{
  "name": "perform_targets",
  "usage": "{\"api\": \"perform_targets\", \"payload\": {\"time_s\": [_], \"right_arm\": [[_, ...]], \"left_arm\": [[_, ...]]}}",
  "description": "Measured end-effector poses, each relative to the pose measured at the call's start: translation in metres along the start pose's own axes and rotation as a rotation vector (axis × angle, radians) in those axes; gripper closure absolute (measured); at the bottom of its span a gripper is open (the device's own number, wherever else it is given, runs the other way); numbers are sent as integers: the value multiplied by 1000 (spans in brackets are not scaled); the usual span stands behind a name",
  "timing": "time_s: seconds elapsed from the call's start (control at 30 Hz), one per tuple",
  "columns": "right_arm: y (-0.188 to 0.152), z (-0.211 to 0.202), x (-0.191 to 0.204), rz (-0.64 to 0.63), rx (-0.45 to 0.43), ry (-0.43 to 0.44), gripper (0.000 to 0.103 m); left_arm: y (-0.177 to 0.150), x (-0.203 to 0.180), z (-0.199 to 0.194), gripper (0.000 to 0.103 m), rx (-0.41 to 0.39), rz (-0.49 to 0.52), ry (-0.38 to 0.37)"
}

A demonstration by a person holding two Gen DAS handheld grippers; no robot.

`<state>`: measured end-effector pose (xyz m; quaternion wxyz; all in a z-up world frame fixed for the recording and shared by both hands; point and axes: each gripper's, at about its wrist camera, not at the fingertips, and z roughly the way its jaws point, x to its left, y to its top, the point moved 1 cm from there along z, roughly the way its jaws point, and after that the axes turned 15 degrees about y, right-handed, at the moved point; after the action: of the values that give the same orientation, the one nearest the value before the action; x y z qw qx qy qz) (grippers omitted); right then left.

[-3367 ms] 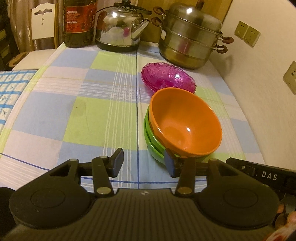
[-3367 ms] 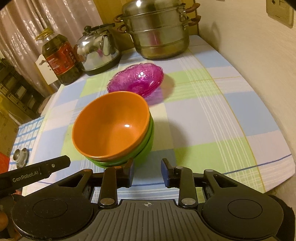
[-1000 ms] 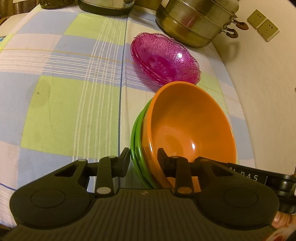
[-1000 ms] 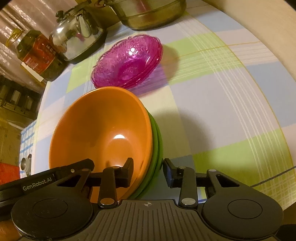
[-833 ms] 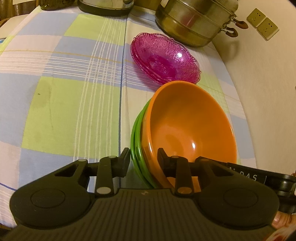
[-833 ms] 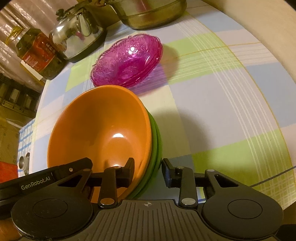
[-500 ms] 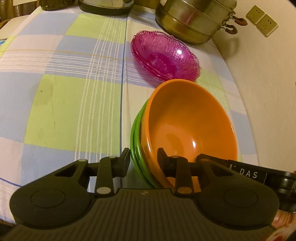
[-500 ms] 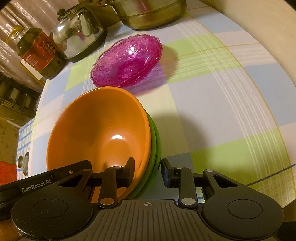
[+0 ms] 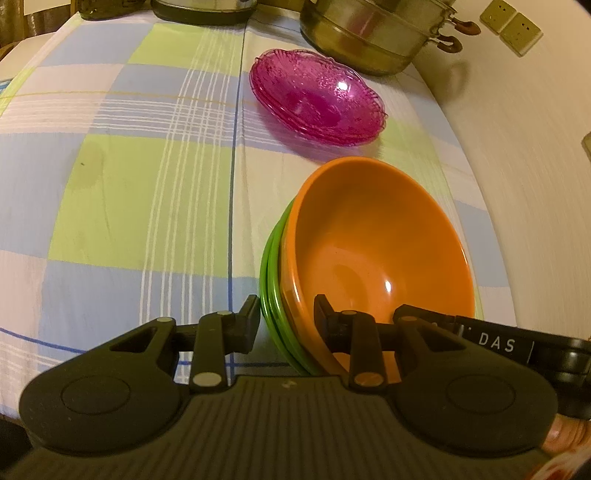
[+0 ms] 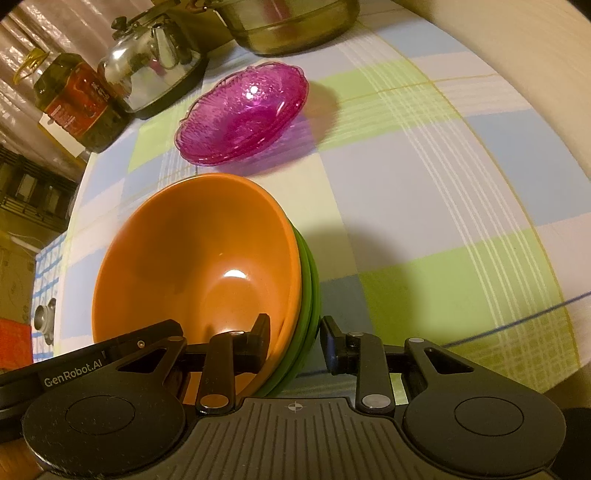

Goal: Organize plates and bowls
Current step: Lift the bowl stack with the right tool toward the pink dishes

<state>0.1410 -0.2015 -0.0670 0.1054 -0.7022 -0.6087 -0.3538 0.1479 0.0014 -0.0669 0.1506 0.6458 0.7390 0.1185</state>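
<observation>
Since the earliest frames both grippers have come down from a stand-off in front of the bowl stack to straddle its rim, and the right gripper's (image 10: 293, 334) jaws have just been closing with that rim between them. Right gripper: one finger inside the orange bowl (image 10: 199, 251), the other outside the green bowls (image 10: 308, 291), pinching the stacked rims at the stack's right edge. Left gripper (image 9: 286, 317): same arrangement on the opposite edge, inner finger in the orange bowl (image 9: 369, 240), outer finger against the green bowls (image 9: 271, 273); jaws narrowed onto the rims. Stack: orange bowl nested on top of two green rims, mouth facing up and tipped slightly toward the cameras; round, so no long axis to record. It sits at the near right part of the tablecloth (image 9: 110, 192), close to the wall side. Just beyond the stack, apart from it, lie the magenta glass dishes (image 9: 317, 99), nested, mouths up, scalloped edge. Surface: checked cloth in blue, green and white squares with fine white stripes. Far end: steel stacked steamer pot (image 9: 373, 33) with brown handles, a kettle (image 10: 155, 62), an oil bottle (image 10: 77, 99) with red label. Pale wall (image 9: 517, 147) to the right with socket plates (image 9: 511, 22).
</observation>
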Motion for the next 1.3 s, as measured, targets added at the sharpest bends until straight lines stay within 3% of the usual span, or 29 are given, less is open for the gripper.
{"api": "perform_targets", "payload": {"time_s": [0.7, 1.0, 1.3], "right_arm": [[5, -30, 2, 0, -69, 3, 74], [28, -31, 14, -24, -93, -5, 74], [71, -25, 26, -44, -105, 6, 74]], "left_arm": [[10, -20, -20, 75, -49, 44, -12], [38, -20, -22, 75, -76, 47, -30], [87, -23, -23, 75, -119, 39, -31]]}}
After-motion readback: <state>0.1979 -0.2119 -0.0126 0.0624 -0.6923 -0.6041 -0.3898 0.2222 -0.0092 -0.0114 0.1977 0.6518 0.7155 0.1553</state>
